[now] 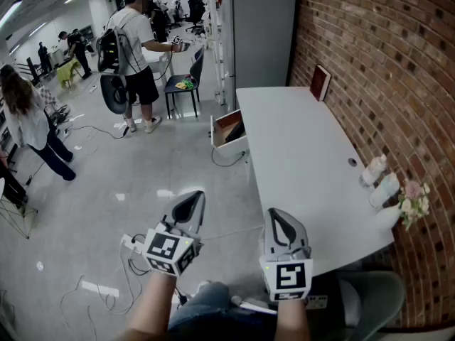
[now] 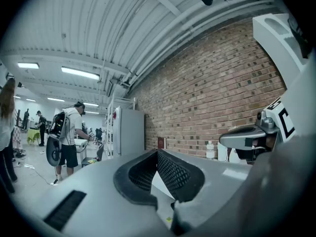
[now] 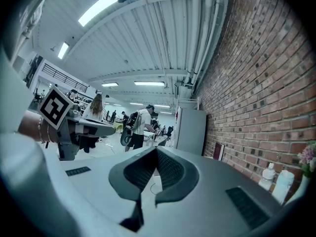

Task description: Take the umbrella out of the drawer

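Both tools were up in front of me, held level. The left hand-held gripper had its jaws closed together on nothing. The right hand-held gripper looked the same, tips met and empty.

Beyond them the drawer stood pulled out at the left edge of the surface, well apart from both. Something dark lay in it, and I could not tell whether that was the umbrella.

As I judged it, the step in hand was the approach. To do it well, I would need to walk up the left side of the surface and spread one pair of jaws before reaching in. I would then come down from above the drawer so as not to knock its front.

Counted left to right, I saw one drawer, one book, two bottles and one bunch of flowers.
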The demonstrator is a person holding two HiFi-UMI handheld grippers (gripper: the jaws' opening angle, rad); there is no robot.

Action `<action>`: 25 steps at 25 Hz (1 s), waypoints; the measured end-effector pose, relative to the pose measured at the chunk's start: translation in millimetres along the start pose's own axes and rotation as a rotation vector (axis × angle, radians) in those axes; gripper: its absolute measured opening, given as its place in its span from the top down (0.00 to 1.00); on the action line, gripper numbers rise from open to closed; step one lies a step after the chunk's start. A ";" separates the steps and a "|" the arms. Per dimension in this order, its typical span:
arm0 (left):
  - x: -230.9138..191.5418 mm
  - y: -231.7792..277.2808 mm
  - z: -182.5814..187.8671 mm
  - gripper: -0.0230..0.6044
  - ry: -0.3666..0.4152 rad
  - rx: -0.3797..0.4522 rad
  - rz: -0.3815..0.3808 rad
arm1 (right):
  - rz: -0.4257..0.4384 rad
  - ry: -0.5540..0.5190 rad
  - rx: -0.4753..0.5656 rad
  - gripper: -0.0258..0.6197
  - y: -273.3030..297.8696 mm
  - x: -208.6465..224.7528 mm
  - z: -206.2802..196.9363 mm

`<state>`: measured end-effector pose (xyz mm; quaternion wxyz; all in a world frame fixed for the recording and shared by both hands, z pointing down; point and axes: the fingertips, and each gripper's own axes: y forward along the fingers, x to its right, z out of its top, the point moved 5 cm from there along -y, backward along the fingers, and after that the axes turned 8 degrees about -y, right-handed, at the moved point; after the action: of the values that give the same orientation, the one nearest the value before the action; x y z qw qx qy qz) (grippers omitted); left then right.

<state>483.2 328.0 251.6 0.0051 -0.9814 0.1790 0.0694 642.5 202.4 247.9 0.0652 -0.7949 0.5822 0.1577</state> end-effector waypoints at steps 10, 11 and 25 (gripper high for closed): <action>-19.9 23.1 3.4 0.97 0.040 -0.001 -0.007 | -0.029 0.009 0.008 0.98 27.3 10.8 -2.5; -25.6 27.3 3.9 0.97 0.038 -0.002 -0.008 | -0.031 0.012 0.005 0.98 33.7 10.3 -2.5; -159.0 133.3 15.2 0.97 0.037 -0.017 -0.103 | -0.086 0.027 -0.012 0.98 189.6 -8.3 10.4</action>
<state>286.9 259.5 260.5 -0.0029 -0.9904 0.1279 0.0524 459.0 153.5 256.0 0.0595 -0.8217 0.5473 0.1476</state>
